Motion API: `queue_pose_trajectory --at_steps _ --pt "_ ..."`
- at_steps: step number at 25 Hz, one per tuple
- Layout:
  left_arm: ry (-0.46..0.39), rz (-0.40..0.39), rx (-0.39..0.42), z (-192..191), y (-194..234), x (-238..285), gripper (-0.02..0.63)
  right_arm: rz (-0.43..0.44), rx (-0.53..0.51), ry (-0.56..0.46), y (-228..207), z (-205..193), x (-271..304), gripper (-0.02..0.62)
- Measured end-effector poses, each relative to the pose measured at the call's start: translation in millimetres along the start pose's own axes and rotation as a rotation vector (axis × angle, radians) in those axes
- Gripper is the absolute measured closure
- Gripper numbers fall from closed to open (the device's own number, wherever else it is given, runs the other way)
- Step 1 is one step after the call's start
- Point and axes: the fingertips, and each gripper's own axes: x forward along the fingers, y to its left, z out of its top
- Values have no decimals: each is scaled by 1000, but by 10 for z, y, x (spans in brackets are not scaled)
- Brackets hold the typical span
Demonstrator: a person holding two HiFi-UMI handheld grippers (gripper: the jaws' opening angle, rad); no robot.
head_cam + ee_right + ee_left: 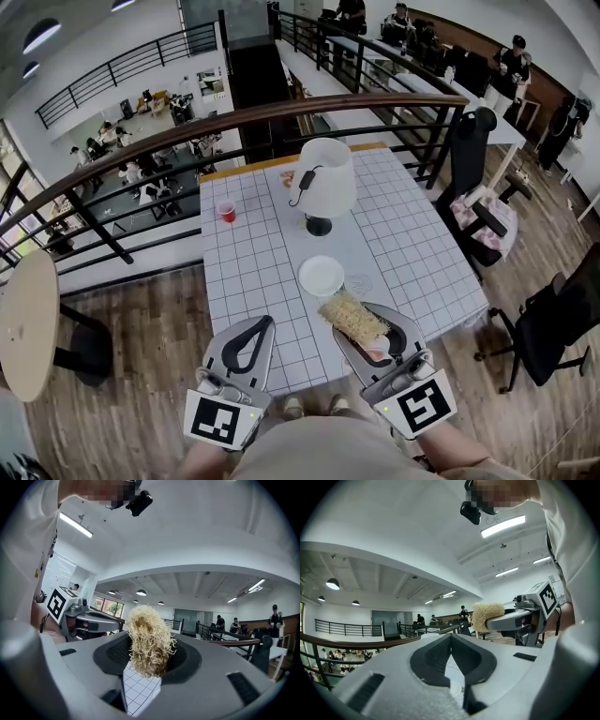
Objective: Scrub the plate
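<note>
Plate [322,276] lies flat, face up, on the tiled table [244,262], just nearer than the lamp [326,178]; it's round, so no long axis. Right gripper [367,323] pinches the fibrous scrubber [352,319], which lies crosswise to the jaws, just beside the plate's near edge. Left gripper [265,323]: jaws pressed together, nothing between. Red cup [227,211] sits well apart; contents unreadable.

No legible text, label, brand or number anywhere.

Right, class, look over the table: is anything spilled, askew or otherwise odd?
One oddity: the table lamp has its black cord draped up over its white shade instead of trailing off the table. The plate lies flat, the red cup stands upright, nothing is spilled, and the right tool grips its loofah scrubber.
</note>
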Motion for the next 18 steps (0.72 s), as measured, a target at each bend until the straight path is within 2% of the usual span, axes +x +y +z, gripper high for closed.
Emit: queue_pose_trajectory --at_steps 11,16,18 --pt "-9 -2 0 43 40 48 592 -13 17 9 -91 -11 34 428" --pt "-5 -14 2 38 62 40 592 -1 3 -22 -85 38 84 428" --pt "-8 -14 3 50 77 23 592 -1 14 1 -70 15 91 428"
